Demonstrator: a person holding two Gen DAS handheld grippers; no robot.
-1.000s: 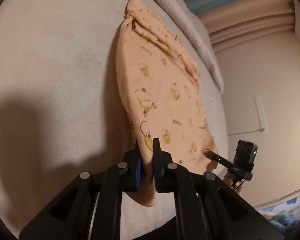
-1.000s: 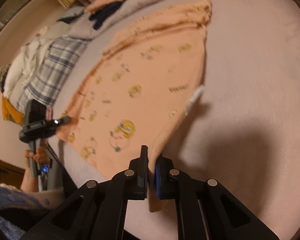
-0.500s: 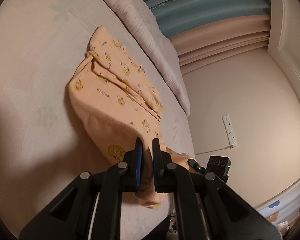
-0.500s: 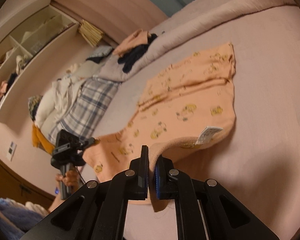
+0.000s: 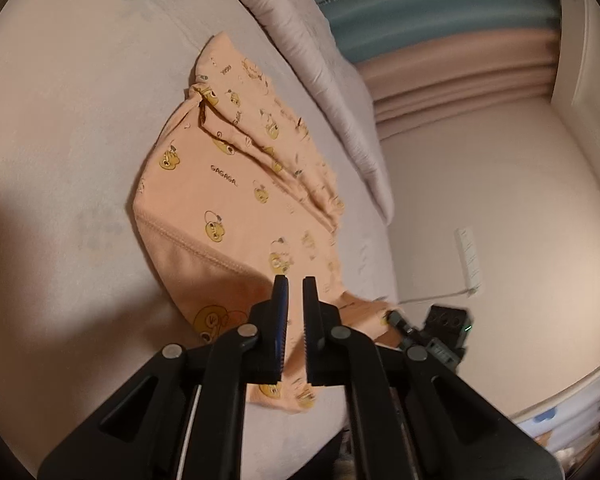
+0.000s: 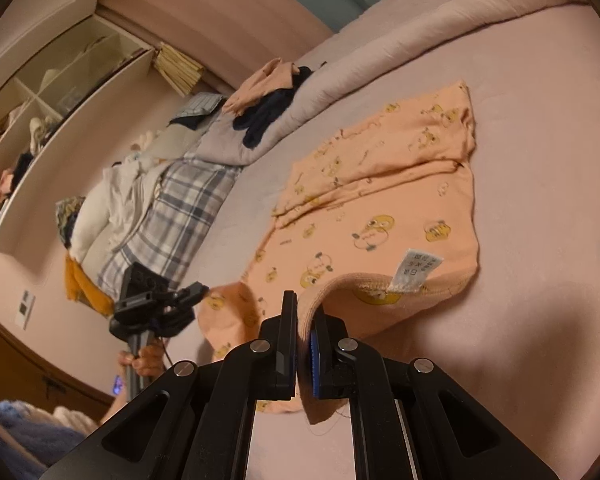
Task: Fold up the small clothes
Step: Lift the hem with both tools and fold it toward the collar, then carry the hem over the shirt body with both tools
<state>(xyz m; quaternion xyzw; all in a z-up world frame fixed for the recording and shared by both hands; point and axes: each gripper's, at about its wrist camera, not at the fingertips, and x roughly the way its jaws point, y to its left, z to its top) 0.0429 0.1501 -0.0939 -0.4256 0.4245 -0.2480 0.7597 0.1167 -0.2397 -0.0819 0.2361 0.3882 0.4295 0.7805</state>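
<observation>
An orange small garment (image 5: 220, 184) printed with yellow ducks lies on the pale bed sheet (image 5: 60, 120), its near hem raised off the sheet. My left gripper (image 5: 295, 292) is shut on one near corner of that hem. At the other near corner my right gripper (image 6: 305, 312) is shut on the ribbed hem of the garment (image 6: 400, 200), beside a white care label (image 6: 418, 270). Each view shows the other gripper at the hem's far end: the right gripper (image 5: 394, 316), and the left gripper (image 6: 200, 292) held by a hand (image 6: 144, 360).
A rolled grey duvet (image 6: 420, 40) runs along the far side of the bed, with dark and orange clothes (image 6: 268, 108) on it. A plaid cloth (image 6: 180, 208) and white laundry lie past the garment. An open shelf (image 6: 40, 120) and a wall power strip (image 5: 470, 260) are near.
Both grippers have risen with the near hem, which now stands off the sheet and curls over toward the far side. Both views have tilted up, showing more of the room.
</observation>
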